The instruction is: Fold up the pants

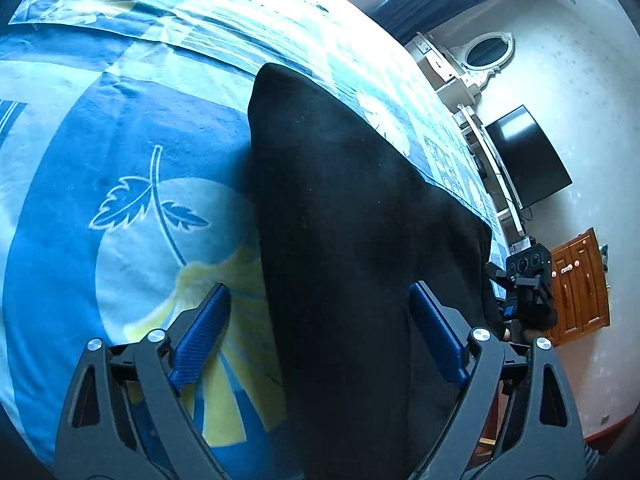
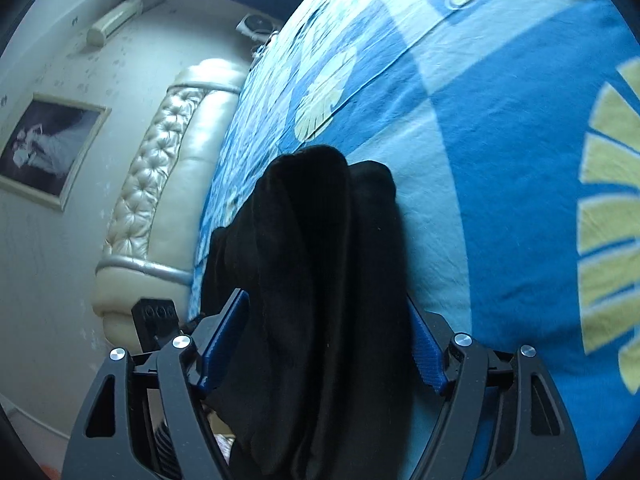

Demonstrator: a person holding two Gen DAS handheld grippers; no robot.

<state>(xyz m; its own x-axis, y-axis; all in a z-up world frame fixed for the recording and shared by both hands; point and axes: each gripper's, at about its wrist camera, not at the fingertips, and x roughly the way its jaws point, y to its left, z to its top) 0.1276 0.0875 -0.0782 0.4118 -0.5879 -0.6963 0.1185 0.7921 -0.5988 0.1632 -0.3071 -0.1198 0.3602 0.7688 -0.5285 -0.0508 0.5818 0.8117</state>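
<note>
Black pants (image 1: 344,216) lie folded lengthwise on the blue patterned bedspread (image 1: 120,152) of the bed, running between the wide-spread pads of the left gripper (image 1: 320,308), while the right gripper (image 2: 326,316) straddles their bunched end, its pads apart and not visibly pressing the cloth.

Blue patterned bed (image 1: 120,128), black pants (image 1: 340,208) lying on it

Plain black pants (image 1: 344,216) lie between the blue pads (image 1: 202,334) of the black left hand-held gripper (image 1: 320,300). Beyond it, the bed cover (image 1: 120,120) is blue with pale leaf prints and yellow fans; cream headboard (image 2: 168,184).
</note>
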